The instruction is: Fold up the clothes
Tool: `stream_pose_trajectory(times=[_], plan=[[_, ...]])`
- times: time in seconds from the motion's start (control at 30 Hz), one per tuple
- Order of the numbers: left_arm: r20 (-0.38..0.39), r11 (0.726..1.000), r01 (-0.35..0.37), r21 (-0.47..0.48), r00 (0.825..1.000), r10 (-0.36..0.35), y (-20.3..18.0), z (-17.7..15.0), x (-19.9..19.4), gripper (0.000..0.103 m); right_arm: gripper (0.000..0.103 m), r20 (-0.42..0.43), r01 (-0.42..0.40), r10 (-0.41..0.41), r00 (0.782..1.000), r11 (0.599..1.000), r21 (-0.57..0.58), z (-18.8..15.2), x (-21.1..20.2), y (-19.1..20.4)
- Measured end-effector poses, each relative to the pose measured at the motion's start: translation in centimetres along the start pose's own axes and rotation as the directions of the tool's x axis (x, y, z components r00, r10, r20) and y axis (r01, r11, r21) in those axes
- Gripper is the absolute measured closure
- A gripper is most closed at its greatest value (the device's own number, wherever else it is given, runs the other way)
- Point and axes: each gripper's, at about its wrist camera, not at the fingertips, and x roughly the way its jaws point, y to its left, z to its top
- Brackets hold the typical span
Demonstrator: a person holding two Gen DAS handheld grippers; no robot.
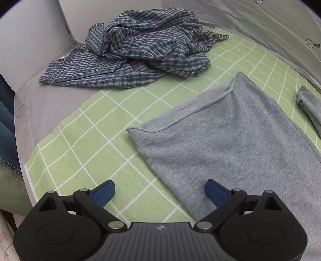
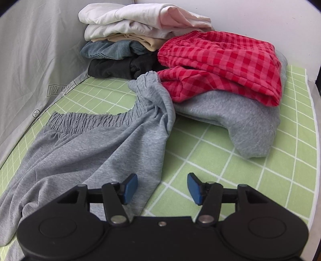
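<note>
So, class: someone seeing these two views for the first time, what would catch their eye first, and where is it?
Probably the red checked garment, the brightest thing, heaped on a folded grey piece at the far right of the green grid mat. Next, the crumpled blue plaid shirt at the mat's far left corner. Grey trousers lie spread across the middle, with both open tools, left and right, at their edges.

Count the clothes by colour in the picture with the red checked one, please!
White: 2
Beige: 1
Blue denim: 1
Black: 1
Red checked: 1
Grey: 2, the trousers and the folded top
Total: 8
</note>
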Motion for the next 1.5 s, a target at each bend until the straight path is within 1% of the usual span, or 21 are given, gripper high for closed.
stream_pose_trajectory(times=[0.03, 0.07, 0.1, 0.13, 0.17, 0.2, 0.23, 0.43, 0.73, 0.83, 0.87, 0.97, 1.03, 1.13, 1.2, 1.23, 1.3, 1.33, 1.37, 1.43, 1.5], plan=[[0.01, 1.0, 0.014, -0.004, 1.0, -0.014, -0.2, 0.2, -0.1, 0.022, 0.052, -0.004, -0.003, 0.003, 1.0, 1.0, 0.008, -0.1, 0.1, 0.0], [0.021, 1.0, 0.027, 0.006, 0.999, -0.027, -0.5, 0.3, -0.2, 0.033, 0.06, -0.003, 0.006, -0.006, 1.0, 1.0, -0.011, 0.0, 0.2, 0.2], [0.031, 0.999, 0.038, 0.023, 0.999, -0.038, -0.9, 0.5, -0.3, 0.049, 0.073, -0.005, 0.012, -0.012, 1.0, 0.999, -0.035, 0.1, 0.3, 0.5], [0.038, 0.998, 0.049, 0.048, 0.998, -0.051, -1.4, 0.7, -0.4, 0.059, 0.084, -0.007, 0.017, -0.018, 1.0, 0.998, -0.06, 0.1, 0.3, 0.8], [0.042, 0.995, 0.06, 0.077, 0.997, -0.064, -1.9, 0.8, -0.5, 0.085, 0.102, -0.006, 0.017, -0.018, 1.0, 0.997, -0.079, 0.1, 0.3, 1.0], [0.046, 0.994, 0.048, 0.102, 0.998, -0.053, -2.5, 0.9, -0.6, 0.098, 0.102, -0.005, 0.017, -0.017, 1.0, 0.995, -0.098, 0.0, 0.2, 1.2], [0.051, 0.992, 0.024, 0.126, 0.998, -0.03, -3.0, 0.9, -0.6, 0.099, 0.102, 0.008, 0.027, -0.027, 1.0, 0.993, -0.112, -0.1, -0.2, 1.3], [0.088, 0.991, -0.044, 0.13, 0.996, 0.032, -2.2, 0.3, -1.2, 0.099, 0.103, 0.044, 0.052, -0.046, 0.998, 0.99, -0.128, -0.7, -2.5, -0.2], [0.099, 0.987, -0.132, 0.096, 0.988, 0.122, 3.8, -1.5, -2.7, 0.099, 0.103, 0.076, 0.063, -0.053, 0.996, 0.989, -0.133, -2.9, -7.5, -3.5], [0.093, 0.978, -0.18, 0.102, 0.981, 0.171, 5.8, -2.0, -2.7, 0.099, 0.103, 0.103, 0.123, -0.106, 0.989, 0.977, -0.176, -4.0, -8.9, -3.8], [0.084, 0.977, -0.185, 0.102, 0.981, 0.177, 6.5, -2.2, -2.5, 0.099, 0.103, 0.113, 0.149, -0.129, 0.985, 0.971, -0.189, -4.3, -9.3, -4.0], [0.056, 0.986, -0.132, 0.098, 0.99, 0.127, 7.9, -2.3, -2.1, 0.099, 0.103, 0.101, 0.161, -0.142, 0.985, 0.961, -0.223, -5.0, -9.8, -4.5], [0.053, 0.984, -0.125, 0.123, 0.991, 0.119, 7.8, -2.4, -2.2, 0.095, 0.103, 0.108, 0.168, -0.143, 0.984, 0.946, -0.279, -5.5, -10.2, -4.1], [0.059, 0.984, -0.114, 0.137, 0.993, 0.107, 7.4, -2.3, -2.8, 0.089, 0.102, 0.079, 0.11, -0.093, 0.992, 0.962, -0.251, -5.7, -10.4, -3.5], [0.07, 0.987, -0.101, 0.126, 0.993, 0.093, 7.4, -1.9, -3.6, 0.066, 0.1, 0.07, 0.088, -0.073, 0.995, 0.968, -0.235, -5.6, -10.1, -2.7], [0.086, 0.989, -0.089, 0.121, 0.993, 0.079, 7.4, -1.7, -4.2, 0.061, 0.099, 0.067, 0.079, -0.065, 0.996, 0.968, -0.236, -5.7, -10.0, -2.1], [0.12, 0.991, -0.061, 0.117, 0.992, 0.047, 7.2, -1.3, -5.4, 0.049, 0.095, 0.063, 0.058, -0.043, 0.997, 0.966, -0.254, -5.7, -9.7, -0.7], [0.136, 0.991, -0.051, 0.12, 0.99, 0.034, 6.9, -1.0, -6.1, 0.047, 0.092, 0.062, 0.044, -0.029, 0.998, 0.963, -0.266, -5.6, -9.5, 0.1], [0.154, 0.992, -0.043, 0.123, 0.988, 0.023, 6.6, -0.7, -6.7, 0.043, 0.085, 0.061, 0.037, -0.021, 0.998, 0.96, -0.278, -5.6, -9.2, 0.9], [0.178, 0.993, -0.019, 0.119, 0.984, -0.002, 5.4, 0.1, -7.8, 0.034, 0.067, 0.056, 0.021, -0.004, 0.998, 0.954, -0.298, -5.6, -8.7, 2.6], [0.181, 0.99, 0.037, 0.134, 0.982, -0.061, 3.5, 0.8, -8.3, 0.028, 0.038, 0.05, 0.006, 0.01, 0.999, 0.948, -0.319, -5.6, -7.9, 4.6]])
